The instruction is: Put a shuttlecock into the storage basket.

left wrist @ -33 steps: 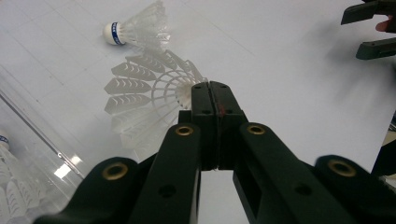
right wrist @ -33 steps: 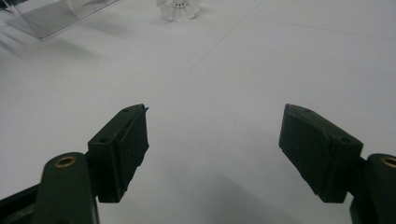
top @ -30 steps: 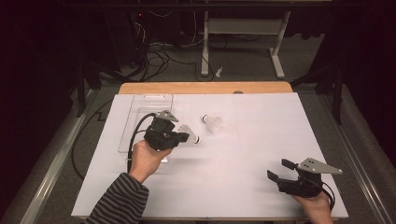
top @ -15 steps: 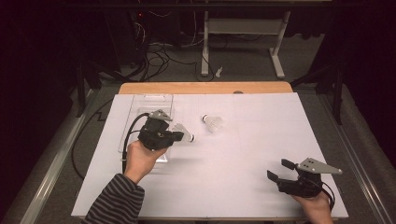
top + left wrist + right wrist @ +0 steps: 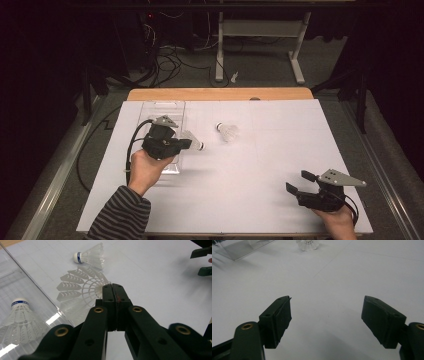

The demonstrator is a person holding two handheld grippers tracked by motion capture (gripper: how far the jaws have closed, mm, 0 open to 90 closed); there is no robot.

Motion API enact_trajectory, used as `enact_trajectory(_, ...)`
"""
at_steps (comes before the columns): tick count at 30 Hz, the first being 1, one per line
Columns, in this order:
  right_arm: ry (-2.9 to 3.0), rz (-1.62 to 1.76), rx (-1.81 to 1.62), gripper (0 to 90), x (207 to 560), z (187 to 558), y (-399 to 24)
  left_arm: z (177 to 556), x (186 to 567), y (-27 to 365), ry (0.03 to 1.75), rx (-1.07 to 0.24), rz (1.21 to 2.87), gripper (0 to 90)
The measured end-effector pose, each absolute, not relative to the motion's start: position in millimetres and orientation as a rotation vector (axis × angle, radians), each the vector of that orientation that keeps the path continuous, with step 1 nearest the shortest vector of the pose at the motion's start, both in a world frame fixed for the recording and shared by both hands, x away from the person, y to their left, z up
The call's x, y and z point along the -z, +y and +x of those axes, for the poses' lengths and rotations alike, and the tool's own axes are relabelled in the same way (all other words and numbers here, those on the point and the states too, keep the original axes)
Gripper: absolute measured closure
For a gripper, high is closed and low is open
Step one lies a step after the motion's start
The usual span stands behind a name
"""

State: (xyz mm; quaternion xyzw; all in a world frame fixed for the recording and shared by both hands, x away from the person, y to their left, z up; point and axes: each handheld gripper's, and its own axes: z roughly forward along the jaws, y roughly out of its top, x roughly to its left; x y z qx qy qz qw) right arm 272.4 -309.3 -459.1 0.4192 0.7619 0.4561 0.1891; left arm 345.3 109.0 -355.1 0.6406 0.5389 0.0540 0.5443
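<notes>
Since the earlier frame the left gripper has drifted a little leftward, toward the clear plastic tray, carrying a shuttlecock with it; the right gripper has kept its place at the near right of the table. Left jaws clenched tight on the edge of the held shuttlecock's feather skirt, which fans out past the jaw tips. It hangs just right of the tray's right wall, cork end pointing right. A second shuttlecock lies on its side on the white table top, further right and a bit farther off, apart from the gripper, cork with blue band pointing left. A third shuttlecock stands cork up inside the tray, seen through the clear wall in the left gripper view. Right jaws released, standing wide apart over bare table, nothing between them.
</notes>
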Motion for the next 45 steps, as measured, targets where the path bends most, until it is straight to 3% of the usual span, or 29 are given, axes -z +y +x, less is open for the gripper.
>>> enact_trajectory(45, 2.14, 1.181, -1.286, 24.4, 458.9, 272.5, -309.8, 363.3, 346.7, 148.2, 1.367, -0.201, 1.405, 89.6)
